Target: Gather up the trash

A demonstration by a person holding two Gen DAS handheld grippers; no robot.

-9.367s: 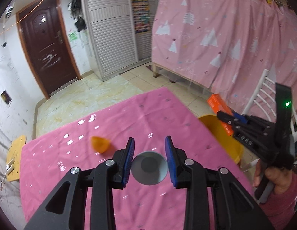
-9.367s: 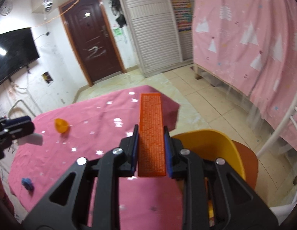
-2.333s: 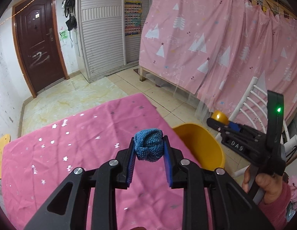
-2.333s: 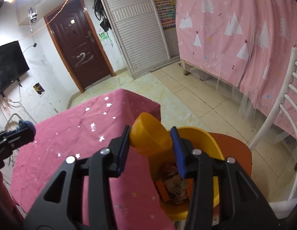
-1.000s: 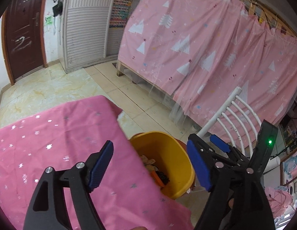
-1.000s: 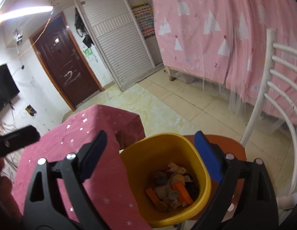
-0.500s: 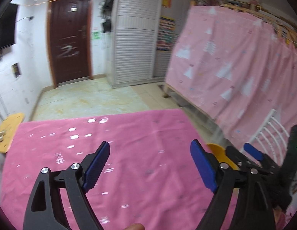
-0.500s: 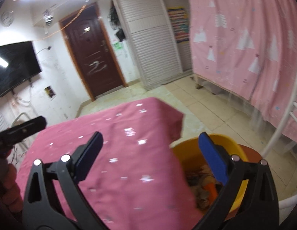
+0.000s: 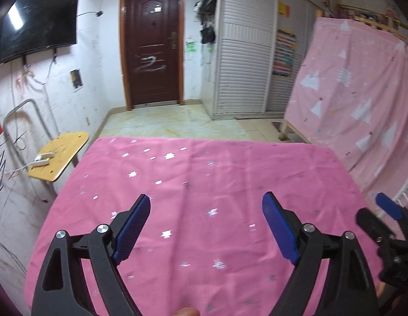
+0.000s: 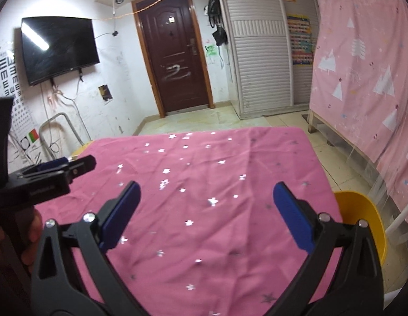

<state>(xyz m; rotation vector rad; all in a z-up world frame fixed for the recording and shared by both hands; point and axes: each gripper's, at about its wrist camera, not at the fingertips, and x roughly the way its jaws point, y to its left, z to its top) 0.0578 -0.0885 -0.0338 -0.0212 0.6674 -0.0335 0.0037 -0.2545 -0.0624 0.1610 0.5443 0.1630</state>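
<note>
My left gripper [image 9: 206,205] is open wide and empty above the pink starred tablecloth [image 9: 204,173]. My right gripper [image 10: 206,192] is also open wide and empty above the same cloth [image 10: 204,184]. The yellow trash bin [image 10: 362,216] stands on the floor by the table's right edge, partly hidden behind my right finger. No loose trash shows on the cloth in either view. The right gripper also shows at the right edge of the left wrist view [image 9: 383,210], and the left gripper at the left edge of the right wrist view [image 10: 56,168].
A small wooden side table [image 9: 59,155] with a white power strip stands left of the table. A pink curtain [image 9: 362,92] hangs at the right. A dark door [image 9: 151,50], a white shuttered wardrobe [image 9: 246,65] and a wall TV [image 10: 59,50] lie beyond.
Both grippers let their items go over the yellow bin, opened wide, and swung back left to face the table. The bin has moved to the right edge of the right wrist view.
</note>
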